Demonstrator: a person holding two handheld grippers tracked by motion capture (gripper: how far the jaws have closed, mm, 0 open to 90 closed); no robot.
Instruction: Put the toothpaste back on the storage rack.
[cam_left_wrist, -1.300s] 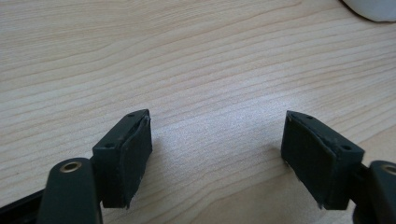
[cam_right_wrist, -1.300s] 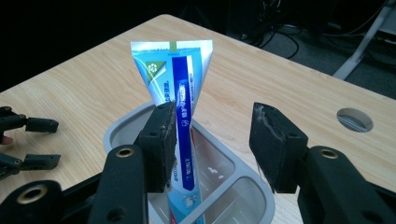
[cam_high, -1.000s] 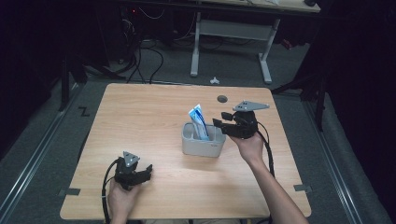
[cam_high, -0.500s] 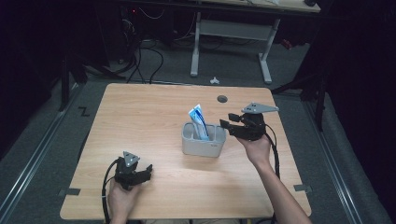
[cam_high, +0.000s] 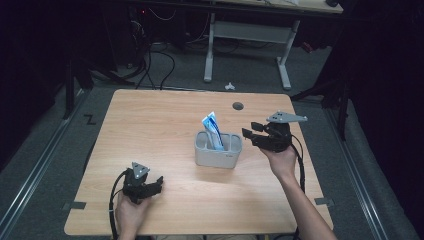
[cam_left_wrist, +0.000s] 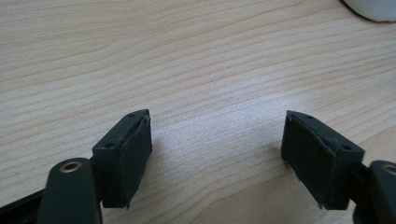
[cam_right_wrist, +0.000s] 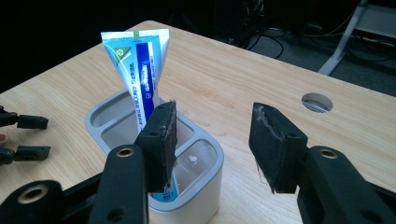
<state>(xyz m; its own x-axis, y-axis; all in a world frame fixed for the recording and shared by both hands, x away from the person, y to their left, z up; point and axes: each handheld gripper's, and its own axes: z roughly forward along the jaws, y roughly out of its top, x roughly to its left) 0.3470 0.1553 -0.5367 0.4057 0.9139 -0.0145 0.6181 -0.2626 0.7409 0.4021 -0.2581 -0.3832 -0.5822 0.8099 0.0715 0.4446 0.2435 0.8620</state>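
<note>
My right gripper (cam_right_wrist: 212, 140) has its jaws apart w/ nothing between them. In the right gripper view they rise from the bottom edge, and the tube (cam_right_wrist: 140, 74) stands behind the left jaw, upright and leaning a bit, inside the holder (cam_right_wrist: 196, 198) at centre-low. Vs a sec ago in the high view, the right gripper (cam_high: 254, 134) has slid off toward the right of the frame, now just beside the holder (cam_high: 218, 159) rather than at its rim; the tube (cam_high: 212, 131) stays put. I read that as: tube is dropped in, I'm backing off, that step looks done. My left gripper (cam_left_wrist: 217, 154) sits released too, empty, jaws over bare table (cam_left_wrist: 187, 56); in the high view it rests at lower left (cam_high: 159, 184), unmoved. Writing: the tube has blue-white print and a green logo, too small to read; no brand I can make out.
</note>
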